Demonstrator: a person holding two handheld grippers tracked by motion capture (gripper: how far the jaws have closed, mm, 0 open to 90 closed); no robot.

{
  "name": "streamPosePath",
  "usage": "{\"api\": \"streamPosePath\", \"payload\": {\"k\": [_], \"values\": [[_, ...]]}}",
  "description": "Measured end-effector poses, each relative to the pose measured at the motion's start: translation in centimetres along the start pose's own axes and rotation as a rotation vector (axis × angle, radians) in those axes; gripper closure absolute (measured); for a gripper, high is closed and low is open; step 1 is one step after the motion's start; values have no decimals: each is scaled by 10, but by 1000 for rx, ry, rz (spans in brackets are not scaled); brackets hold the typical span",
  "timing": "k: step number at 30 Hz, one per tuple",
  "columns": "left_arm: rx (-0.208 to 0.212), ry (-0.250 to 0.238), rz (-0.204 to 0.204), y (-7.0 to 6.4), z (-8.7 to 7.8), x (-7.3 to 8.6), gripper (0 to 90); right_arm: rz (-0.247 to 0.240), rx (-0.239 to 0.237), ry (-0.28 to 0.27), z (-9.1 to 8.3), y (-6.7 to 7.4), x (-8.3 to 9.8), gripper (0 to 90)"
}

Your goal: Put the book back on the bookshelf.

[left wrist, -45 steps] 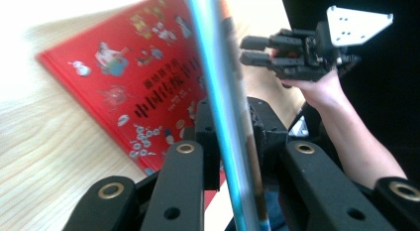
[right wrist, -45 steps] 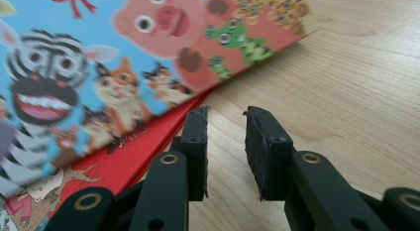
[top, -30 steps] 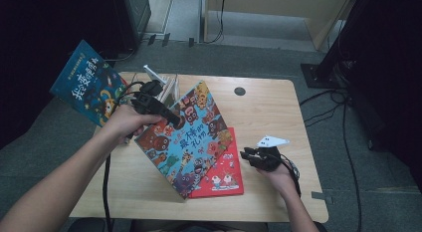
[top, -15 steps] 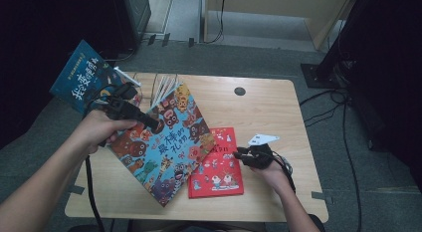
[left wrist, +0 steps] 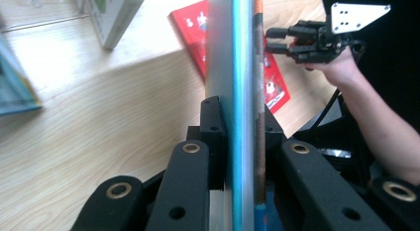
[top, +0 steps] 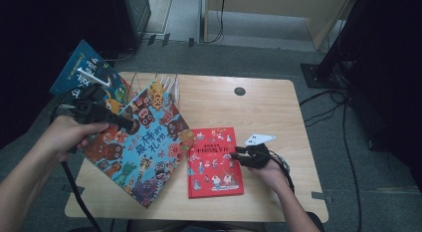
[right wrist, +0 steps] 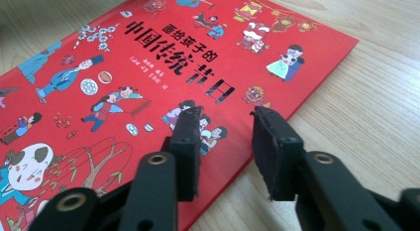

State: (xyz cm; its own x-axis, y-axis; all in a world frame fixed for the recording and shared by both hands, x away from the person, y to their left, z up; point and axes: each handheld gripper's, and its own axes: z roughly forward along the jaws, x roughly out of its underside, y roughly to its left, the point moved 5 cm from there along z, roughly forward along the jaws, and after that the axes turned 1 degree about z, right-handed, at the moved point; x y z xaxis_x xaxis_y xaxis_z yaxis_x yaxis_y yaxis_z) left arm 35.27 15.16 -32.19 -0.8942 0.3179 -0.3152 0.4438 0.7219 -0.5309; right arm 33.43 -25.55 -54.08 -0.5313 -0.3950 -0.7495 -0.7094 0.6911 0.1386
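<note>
My left gripper (top: 125, 124) is shut on the upper left edge of a large colourful monster picture book (top: 142, 150), which it holds tilted over the table's left side. In the left gripper view the book's edge (left wrist: 237, 67) stands upright between the jaws of the left gripper (left wrist: 238, 117). A red picture book (top: 214, 162) lies flat at the table's middle. My right gripper (top: 238, 155) hovers at that book's right edge. Its jaws have just been opening and hold nothing; the red book (right wrist: 124, 67) lies under the right gripper (right wrist: 228, 119).
A blue book (top: 84, 75) leans at the table's far left corner, beside a wire rack (top: 166, 85). A round cable hole (top: 240, 91) sits near the back edge. Bare wood (top: 278, 112) lies right of the red book. A pale box (left wrist: 116, 15) stands on the table.
My left hand has carried the colourful book leftward and slightly up, uncovering the red book. The right gripper has stayed at the red book's right edge, with its jaws spread wider.
</note>
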Motion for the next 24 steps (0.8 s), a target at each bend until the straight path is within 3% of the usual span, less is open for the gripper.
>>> {"api": "streamPosePath", "payload": {"k": [18, 24], "values": [[-52, -49, -77, 33, -45, 28, 809, -37, 2, -24, 0, 3, 3, 598], [-51, -69, -107, 41, -58, 38, 808, -36, 4, -23, 0, 3, 3, 599]]}}
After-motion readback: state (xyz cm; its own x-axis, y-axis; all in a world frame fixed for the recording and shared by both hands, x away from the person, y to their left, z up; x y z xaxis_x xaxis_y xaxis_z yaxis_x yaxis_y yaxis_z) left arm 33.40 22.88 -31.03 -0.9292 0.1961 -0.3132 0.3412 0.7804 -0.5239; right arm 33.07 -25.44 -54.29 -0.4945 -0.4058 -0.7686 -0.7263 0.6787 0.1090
